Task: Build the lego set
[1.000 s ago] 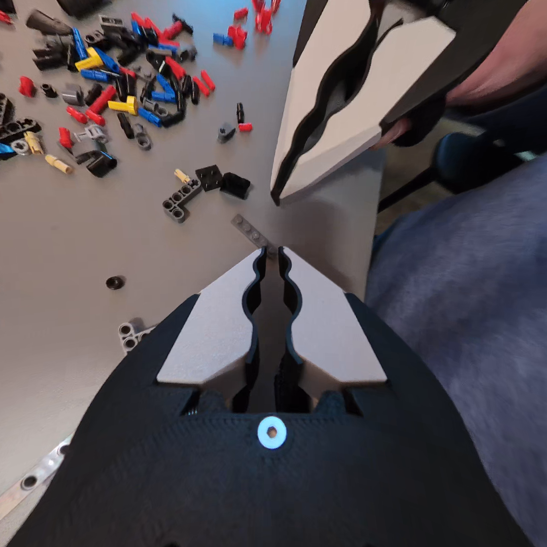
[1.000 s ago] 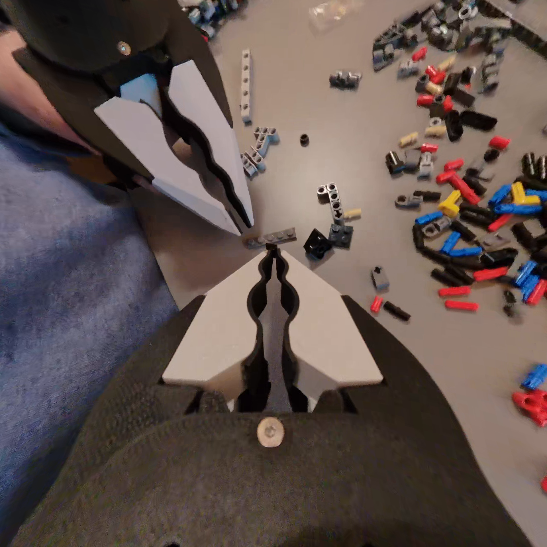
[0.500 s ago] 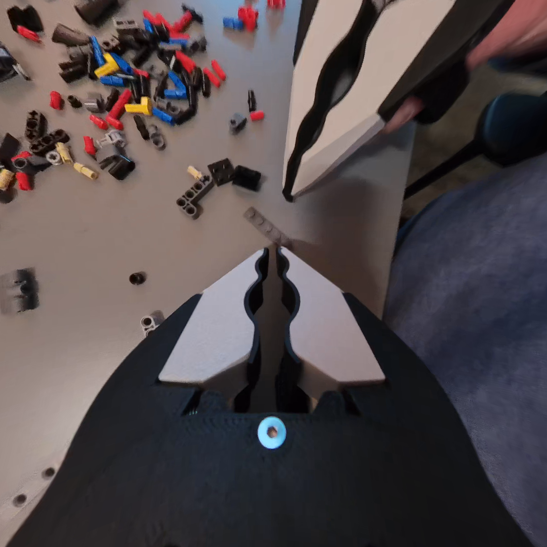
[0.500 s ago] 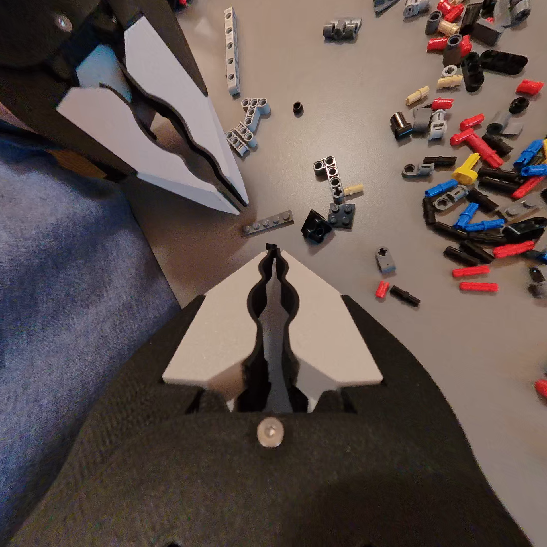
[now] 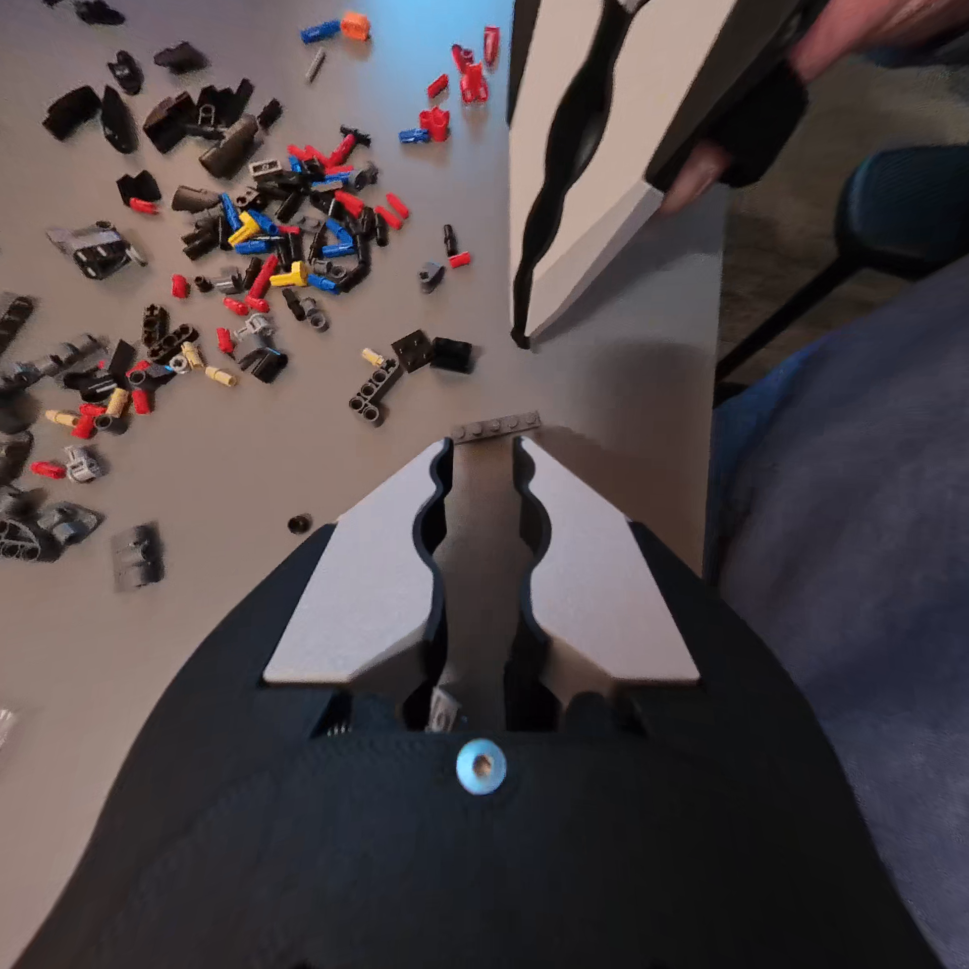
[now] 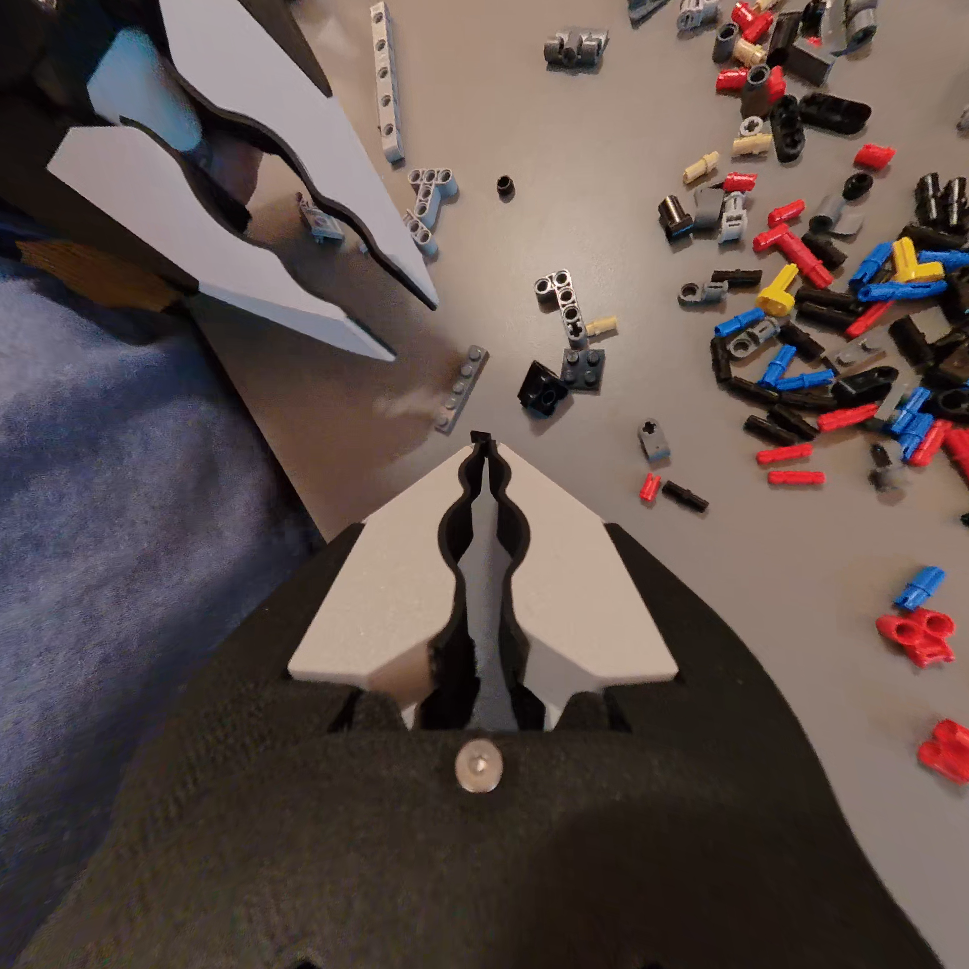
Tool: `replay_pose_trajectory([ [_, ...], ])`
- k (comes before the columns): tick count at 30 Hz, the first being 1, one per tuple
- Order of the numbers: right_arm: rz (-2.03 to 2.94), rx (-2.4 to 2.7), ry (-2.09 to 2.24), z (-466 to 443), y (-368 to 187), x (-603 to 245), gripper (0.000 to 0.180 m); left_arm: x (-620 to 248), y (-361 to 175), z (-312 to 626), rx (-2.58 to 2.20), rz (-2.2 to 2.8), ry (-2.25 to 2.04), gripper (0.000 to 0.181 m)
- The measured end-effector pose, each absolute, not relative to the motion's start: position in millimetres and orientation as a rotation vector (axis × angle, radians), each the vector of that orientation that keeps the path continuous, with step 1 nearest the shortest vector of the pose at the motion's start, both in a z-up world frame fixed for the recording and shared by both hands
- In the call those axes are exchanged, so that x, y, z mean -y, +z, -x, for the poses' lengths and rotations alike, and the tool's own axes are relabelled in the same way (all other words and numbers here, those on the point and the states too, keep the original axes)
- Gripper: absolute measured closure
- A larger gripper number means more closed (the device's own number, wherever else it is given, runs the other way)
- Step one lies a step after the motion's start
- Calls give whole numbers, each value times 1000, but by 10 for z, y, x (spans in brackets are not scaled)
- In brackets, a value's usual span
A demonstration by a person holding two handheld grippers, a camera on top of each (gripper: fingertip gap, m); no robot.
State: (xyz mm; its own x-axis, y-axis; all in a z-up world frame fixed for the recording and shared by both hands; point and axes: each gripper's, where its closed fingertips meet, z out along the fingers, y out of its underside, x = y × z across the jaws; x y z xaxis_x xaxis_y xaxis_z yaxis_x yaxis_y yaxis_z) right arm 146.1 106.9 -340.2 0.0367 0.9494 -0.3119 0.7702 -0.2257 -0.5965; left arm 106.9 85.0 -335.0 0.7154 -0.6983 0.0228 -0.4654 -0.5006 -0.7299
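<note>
The left tool (image 5: 482, 445) stands parted and empty, its tips just short of the thin grey plate (image 5: 497, 427) lying flat near the worktop (image 5: 157, 655) edge. The right tool (image 6: 483, 443) is pinched nearly closed, holding nothing visible. The likely risk: the plate sits so low that closing tips may skate over it or nudge it off the edge toward the person's lap.
</note>
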Motion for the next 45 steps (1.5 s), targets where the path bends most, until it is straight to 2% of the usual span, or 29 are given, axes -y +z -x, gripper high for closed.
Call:
replay_pose_trajectory([
  [1,2049,1771,973,-1437,-3376,-1058,180,-865,-3350,-1034,-902,2183,-369,159],
  [8,2115,1841,952,-1311,-3289,-970,180,-940,-3405,-956,-1240,2032,-119,169],
  [14,2193,1906,902,-1308,-3368,-974,180,-955,-3361,-1101,-1322,1977,-206,175],
  [19,2220,1908,902,-1335,-3410,-1020,180,-967,-3557,-1088,-1368,2038,-272,178],
  [28,2263,1930,913,-1323,-3485,-960,180,-1001,-3583,-1154,-1337,2052,-213,180],
  [35,2285,1988,809,-1273,-3489,-1103,180,-1119,-3577,-1154,-1077,2131,-178,180],
  [45,2266,2111,702,-1288,-3470,-1096,180,-1031,-3438,-1145,-1102,2080,-268,181],
])
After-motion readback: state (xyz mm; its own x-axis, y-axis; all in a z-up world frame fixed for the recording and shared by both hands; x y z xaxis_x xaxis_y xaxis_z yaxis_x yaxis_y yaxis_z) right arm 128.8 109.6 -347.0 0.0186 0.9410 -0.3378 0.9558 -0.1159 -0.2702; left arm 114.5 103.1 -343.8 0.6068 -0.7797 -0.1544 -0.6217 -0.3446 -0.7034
